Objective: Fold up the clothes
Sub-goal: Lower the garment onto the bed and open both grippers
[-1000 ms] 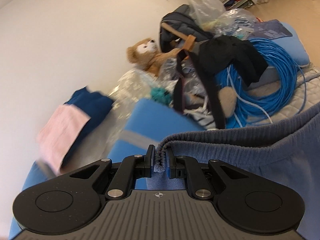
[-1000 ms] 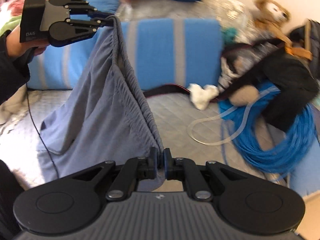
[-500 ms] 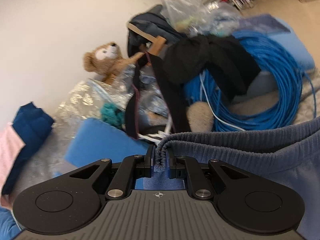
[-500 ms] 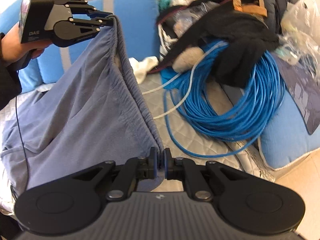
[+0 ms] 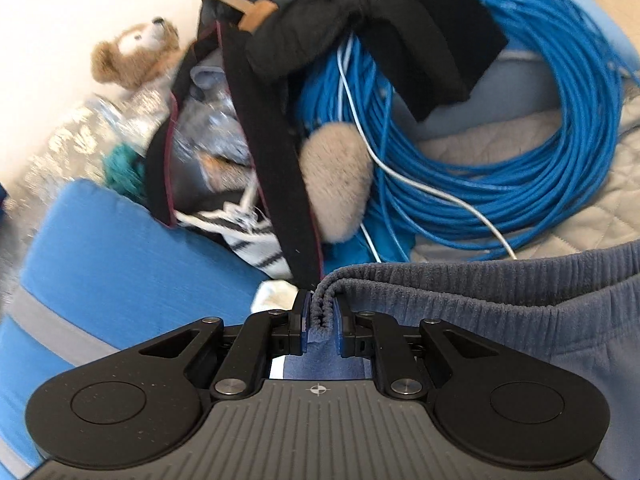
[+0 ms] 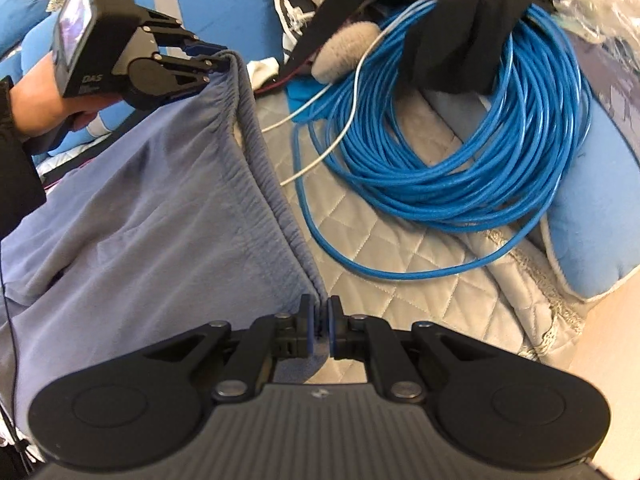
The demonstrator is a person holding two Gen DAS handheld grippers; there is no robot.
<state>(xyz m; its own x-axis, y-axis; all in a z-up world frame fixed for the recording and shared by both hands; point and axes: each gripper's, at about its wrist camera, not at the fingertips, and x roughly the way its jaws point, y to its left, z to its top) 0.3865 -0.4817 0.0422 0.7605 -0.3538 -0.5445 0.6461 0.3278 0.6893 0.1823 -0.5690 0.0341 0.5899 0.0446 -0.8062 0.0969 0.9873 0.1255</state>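
1. The left gripper (image 6: 224, 58), far left in a person's hand (image 6: 48, 100), has its jaws easing apart with the ribbed waistband of the grey-blue cotton trousers (image 6: 140, 216) between them.
2. The right gripper (image 6: 321, 322) (nearer) is clamped on the waistband's other end.
3. A coil of blue cable (image 6: 460, 160) lies right, on the quilted grey bedcover (image 6: 420, 304).

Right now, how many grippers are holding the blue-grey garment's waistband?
2. The left gripper is at the far corner of the waistband, its jaws opening with the band between them. The right gripper is shut on the near corner. None seems hidden.
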